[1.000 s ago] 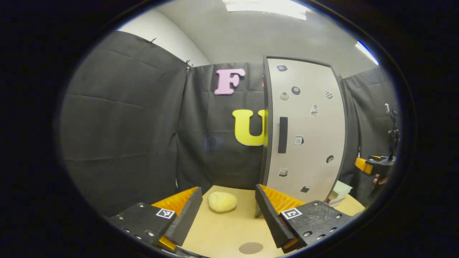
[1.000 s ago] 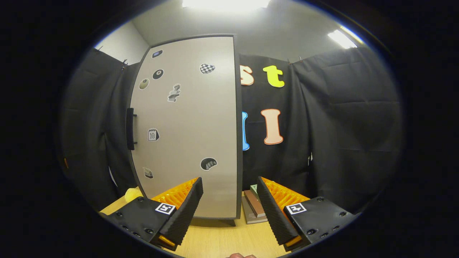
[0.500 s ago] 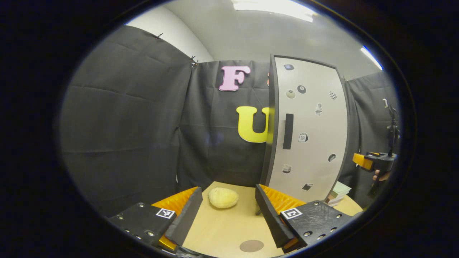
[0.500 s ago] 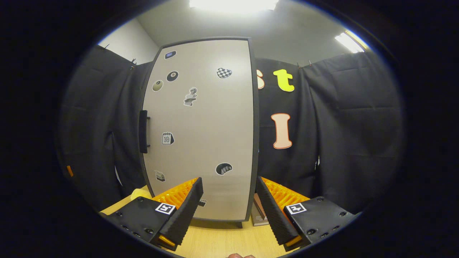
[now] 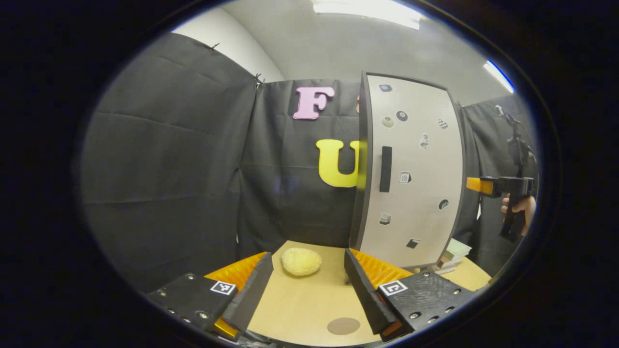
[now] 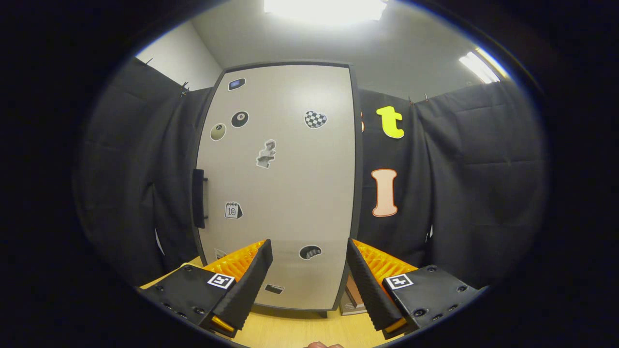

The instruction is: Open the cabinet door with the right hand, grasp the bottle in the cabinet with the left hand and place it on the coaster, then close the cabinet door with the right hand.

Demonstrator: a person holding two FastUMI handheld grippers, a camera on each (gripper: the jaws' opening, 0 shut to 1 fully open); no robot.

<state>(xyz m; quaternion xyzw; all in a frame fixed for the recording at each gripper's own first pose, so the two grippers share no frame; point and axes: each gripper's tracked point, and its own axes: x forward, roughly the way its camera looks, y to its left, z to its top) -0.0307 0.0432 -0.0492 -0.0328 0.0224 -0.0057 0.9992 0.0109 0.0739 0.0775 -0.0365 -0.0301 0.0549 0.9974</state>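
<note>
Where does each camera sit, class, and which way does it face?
Left gripper view: rides on the left gripper, open, low over the table; faces the potato-like lump, coaster and cabinet door; the right gripper and a hand show far right.
Right gripper view: rides on the right gripper, open; faces the cabinet door and its handle.
Shared: door, handle, table.

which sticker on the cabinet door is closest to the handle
The small white calendar sticker on the beige cabinet door, level with the black bar handle; the others sit higher or lower.
</note>
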